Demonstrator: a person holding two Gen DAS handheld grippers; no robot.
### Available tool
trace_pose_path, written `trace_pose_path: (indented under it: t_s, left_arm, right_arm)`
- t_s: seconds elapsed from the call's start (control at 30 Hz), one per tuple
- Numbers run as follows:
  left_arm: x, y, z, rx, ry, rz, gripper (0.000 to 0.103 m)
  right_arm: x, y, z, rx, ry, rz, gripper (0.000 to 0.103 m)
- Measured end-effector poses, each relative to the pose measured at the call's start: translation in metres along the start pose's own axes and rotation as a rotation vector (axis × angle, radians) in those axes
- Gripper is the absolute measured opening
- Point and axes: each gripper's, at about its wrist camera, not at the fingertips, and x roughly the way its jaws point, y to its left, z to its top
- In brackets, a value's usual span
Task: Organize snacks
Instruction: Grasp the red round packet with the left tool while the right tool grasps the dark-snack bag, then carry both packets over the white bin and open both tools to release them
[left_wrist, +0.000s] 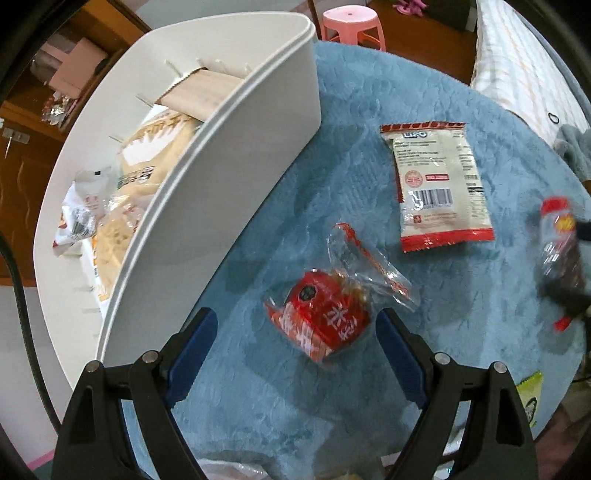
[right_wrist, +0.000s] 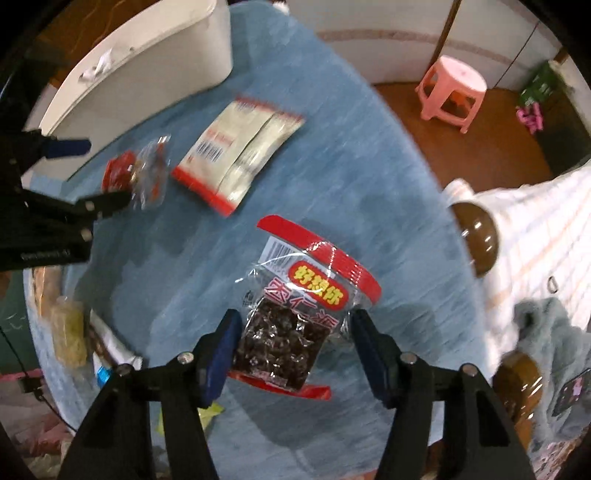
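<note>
A small red snack packet (left_wrist: 321, 321) with a clear crinkled top lies on the blue cloth-covered table (left_wrist: 369, 110). My left gripper (left_wrist: 299, 321) hangs over it, open, one blue pad on either side and clear of it. In the right wrist view that gripper (right_wrist: 109, 170) straddles the same packet (right_wrist: 136, 173). A clear packet of dark dried fruit (right_wrist: 291, 325) with a red top sits between the pads of my right gripper (right_wrist: 295, 321); the pads flank its edges and look open. A white bin (left_wrist: 221, 147) holding several snacks stands to the left.
A white-and-red snack packet (left_wrist: 439, 184) lies flat mid-table. A green-yellow packet (left_wrist: 530, 398) sits at the table's near edge. Beyond the table are a pink stool (right_wrist: 452, 88), a bed with a striped sheet (right_wrist: 535, 229) and brown bedpost knobs (right_wrist: 478, 236).
</note>
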Motion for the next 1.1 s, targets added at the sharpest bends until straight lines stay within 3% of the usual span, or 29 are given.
trace_pose_path:
  t_s: [0.4,0.6,0.83,0.97,1.1]
  left_arm:
    - [0.025,0.001,0.019,0.015,0.058,-0.078,0.087]
    - [0.027,-0.001,0.018,0.009,0.058,-0.116,0.073]
    - [0.019,0.01,0.003,-0.134,0.067,-0.171,0.056]
    - [0.015,0.018,-0.012,-0.236,0.069,-0.203,0.055]
    - [-0.011,0.029,-0.027,-0.336,0.017,-0.247,0.055]
  right_arm:
    - [-0.001,-0.043,0.02,0.066,-0.015,-0.002,0.062]
    - [0.003,-0.05,0.02,0.077,-0.012,0.024,0.062]
    - [0.0,-0.049,0.021,0.078,-0.021,0.047,0.062]
    - [-0.005,-0.046,0.022,0.067,-0.035,0.057,0.062]
    - [-0.01,-0.041,0.021,0.049,-0.048,0.074,0.062]
